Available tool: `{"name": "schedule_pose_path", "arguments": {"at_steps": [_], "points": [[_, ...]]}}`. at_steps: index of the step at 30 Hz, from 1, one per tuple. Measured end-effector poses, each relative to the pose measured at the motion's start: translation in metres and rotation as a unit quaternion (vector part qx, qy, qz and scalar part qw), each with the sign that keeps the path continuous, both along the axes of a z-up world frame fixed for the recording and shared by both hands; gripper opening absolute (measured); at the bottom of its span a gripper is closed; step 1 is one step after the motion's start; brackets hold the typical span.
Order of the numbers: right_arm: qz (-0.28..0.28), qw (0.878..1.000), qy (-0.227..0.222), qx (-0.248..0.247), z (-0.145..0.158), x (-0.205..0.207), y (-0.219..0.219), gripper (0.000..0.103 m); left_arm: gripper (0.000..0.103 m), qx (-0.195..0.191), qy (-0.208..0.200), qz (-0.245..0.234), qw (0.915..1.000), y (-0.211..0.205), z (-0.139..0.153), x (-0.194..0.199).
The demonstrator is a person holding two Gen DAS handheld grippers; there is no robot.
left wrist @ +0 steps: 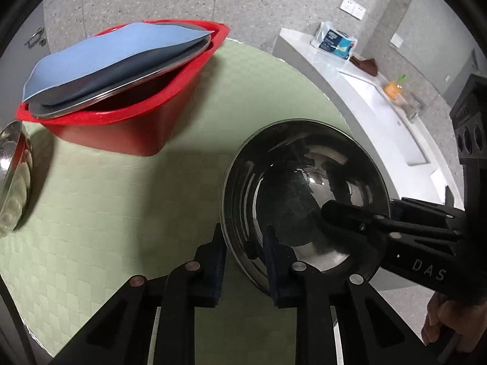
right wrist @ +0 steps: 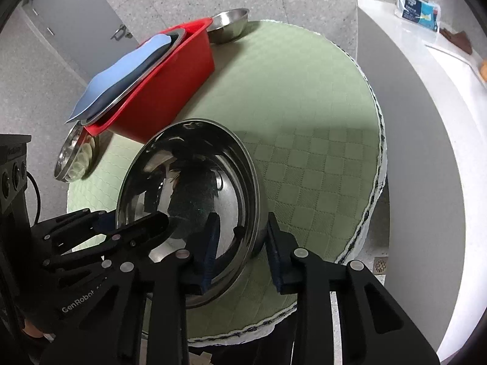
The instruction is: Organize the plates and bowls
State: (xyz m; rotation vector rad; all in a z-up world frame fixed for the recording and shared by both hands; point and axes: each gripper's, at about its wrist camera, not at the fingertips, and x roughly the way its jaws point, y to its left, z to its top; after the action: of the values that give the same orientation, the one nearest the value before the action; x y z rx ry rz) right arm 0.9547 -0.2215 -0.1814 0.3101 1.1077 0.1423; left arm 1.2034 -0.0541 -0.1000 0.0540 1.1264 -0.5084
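Note:
A large steel bowl (left wrist: 304,194) (right wrist: 194,200) is held tilted above the green round table. My left gripper (left wrist: 243,252) straddles its rim, one finger inside and one outside, and looks closed on it; it shows in the right wrist view (right wrist: 146,228). My right gripper (right wrist: 240,243) straddles the opposite rim the same way, also seen in the left wrist view (left wrist: 350,213). A red tub (left wrist: 127,121) (right wrist: 164,91) holds a steel plate (left wrist: 121,88) with a blue mat (left wrist: 100,51) on top.
A smaller steel bowl (left wrist: 12,176) (right wrist: 73,158) lies at the table's edge by the tub. Another steel bowl (right wrist: 228,24) sits behind the tub. The green quilted table (right wrist: 304,121) borders a white curved counter (right wrist: 426,91) bearing a packet (left wrist: 334,41).

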Motion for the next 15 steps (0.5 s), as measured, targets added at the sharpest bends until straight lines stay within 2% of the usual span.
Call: {"name": "schedule_pose_path", "arguments": {"at_steps": [7, 15], "points": [[0.017, 0.999, -0.041, 0.004, 0.037, -0.006, 0.026, 0.026, 0.019, -0.010, -0.065, 0.013, 0.9977, 0.043, 0.039, -0.014], [0.090, 0.992, -0.088, 0.016, 0.072, 0.017, 0.119, 0.026, 0.019, -0.017, -0.102, 0.093, 0.9902, 0.151, 0.072, -0.022]]}}
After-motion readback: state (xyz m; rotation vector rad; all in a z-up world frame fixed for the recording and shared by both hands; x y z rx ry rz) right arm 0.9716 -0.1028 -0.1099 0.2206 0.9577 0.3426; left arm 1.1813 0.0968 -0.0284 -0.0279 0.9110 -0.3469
